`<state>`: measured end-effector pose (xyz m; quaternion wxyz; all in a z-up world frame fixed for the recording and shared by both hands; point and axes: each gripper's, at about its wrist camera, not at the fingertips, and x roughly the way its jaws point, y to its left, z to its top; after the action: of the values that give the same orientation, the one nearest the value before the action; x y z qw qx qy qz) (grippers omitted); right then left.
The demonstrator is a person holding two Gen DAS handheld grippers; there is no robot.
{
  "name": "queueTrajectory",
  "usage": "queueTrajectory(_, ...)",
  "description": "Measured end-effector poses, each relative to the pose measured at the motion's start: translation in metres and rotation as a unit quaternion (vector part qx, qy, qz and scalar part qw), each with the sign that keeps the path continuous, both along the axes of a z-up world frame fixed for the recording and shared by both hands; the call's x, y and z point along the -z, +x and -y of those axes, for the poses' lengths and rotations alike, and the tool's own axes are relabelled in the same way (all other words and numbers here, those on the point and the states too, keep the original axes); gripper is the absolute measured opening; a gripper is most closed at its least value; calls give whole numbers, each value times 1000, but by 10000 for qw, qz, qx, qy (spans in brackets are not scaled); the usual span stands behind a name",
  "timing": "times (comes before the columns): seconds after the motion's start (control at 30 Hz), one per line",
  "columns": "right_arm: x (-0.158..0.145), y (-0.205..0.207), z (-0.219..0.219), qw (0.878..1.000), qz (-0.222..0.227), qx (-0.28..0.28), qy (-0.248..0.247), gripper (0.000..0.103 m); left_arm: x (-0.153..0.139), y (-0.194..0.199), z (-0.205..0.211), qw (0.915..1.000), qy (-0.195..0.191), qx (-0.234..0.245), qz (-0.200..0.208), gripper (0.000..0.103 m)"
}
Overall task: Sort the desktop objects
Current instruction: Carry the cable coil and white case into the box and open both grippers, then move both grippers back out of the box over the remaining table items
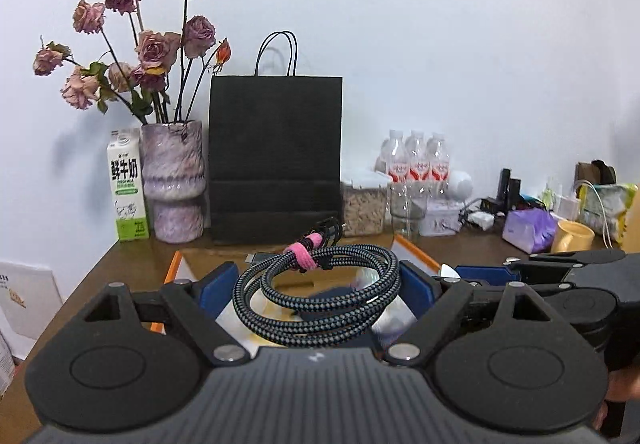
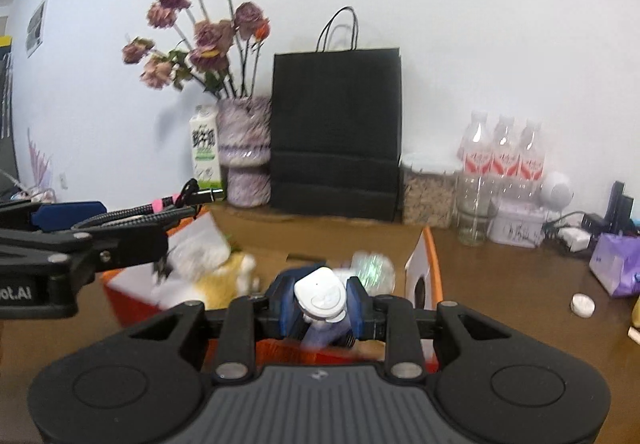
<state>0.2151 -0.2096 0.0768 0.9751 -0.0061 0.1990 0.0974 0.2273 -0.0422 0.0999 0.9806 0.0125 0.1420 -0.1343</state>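
Observation:
A coiled grey-black braided cable [image 1: 320, 328], tied with a pink strap [image 1: 300, 254], spans the blue pads of my left gripper [image 1: 316, 284], which is shut on it above the orange-rimmed box [image 1: 416, 250]. The right wrist view shows that gripper [image 2: 68, 216] side-on at the left, with the cable [image 2: 160, 210] sticking out. My right gripper [image 2: 320, 296] is shut on a small bottle with a white cap [image 2: 320, 294] and a lavender body, held over the box [image 2: 430, 256]. A yellow plush toy [image 2: 224, 280] and a shiny disc [image 2: 372, 268] lie in the box.
Against the back wall stand a black paper bag [image 1: 276, 160], a vase of dried roses [image 1: 172, 180], a milk carton [image 1: 126, 184], water bottles [image 1: 416, 160] and a grain container [image 1: 362, 208]. To the right are a purple packet [image 2: 616, 264], a white round cap [image 2: 582, 304] and a yellow cup [image 1: 572, 236].

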Motion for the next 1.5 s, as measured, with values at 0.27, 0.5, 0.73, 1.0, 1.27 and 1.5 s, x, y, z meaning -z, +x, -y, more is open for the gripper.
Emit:
queueTrajectory(0.27, 2, 57, 6, 9997, -15, 238, 25, 27, 10, 63, 19, 9996, 123, -253, -47, 86)
queueTrajectory(0.5, 21, 100, 12, 9994, -179, 285, 36, 27, 32, 100, 28, 9979, 363, -496, -195, 86)
queueTrajectory(0.73, 38, 114, 18, 9988, -399, 263, 113, 27, 42, 107, 34, 9950, 730, -651, -188, 86)
queueTrajectory(1.0, 34, 108, 16, 9984, -403, 391, -18, 66, 32, 100, 28, 9926, 750, -954, -74, 101)
queueTrajectory(1.27, 20, 103, 33, 9975, -386, 416, 425, 103, 15, 95, 13, 9928, 359, -1141, -96, 103)
queueTrajectory(1.5, 15, 97, 24, 9984, -349, 275, 350, 103, 16, 97, 12, 9925, 330, -1159, -211, 103)
